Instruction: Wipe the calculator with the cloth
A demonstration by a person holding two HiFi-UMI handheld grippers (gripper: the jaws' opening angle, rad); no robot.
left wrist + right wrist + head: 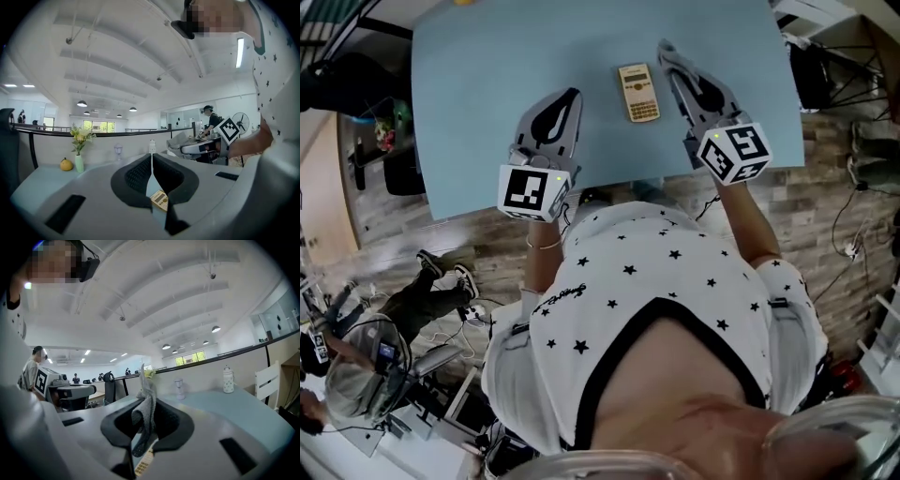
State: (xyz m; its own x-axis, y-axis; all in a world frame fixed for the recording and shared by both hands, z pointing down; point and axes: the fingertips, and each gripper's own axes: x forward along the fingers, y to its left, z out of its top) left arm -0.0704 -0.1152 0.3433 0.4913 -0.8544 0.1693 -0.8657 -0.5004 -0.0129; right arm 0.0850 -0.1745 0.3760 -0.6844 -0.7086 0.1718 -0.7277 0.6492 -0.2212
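Beige calculator [637, 92] on blue table [487, 75] between left tongs [571, 95] and right tongs [670, 66]; grey cloth [663, 47] at right tongs' tip.

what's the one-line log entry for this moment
left gripper: shut, empty | right gripper: shut on cloth | calculator: flat on table, between grippers

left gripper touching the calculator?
Apart. The head view shows a strip of bare blue table between the left gripper and the calculator, which lies off to the gripper's right.
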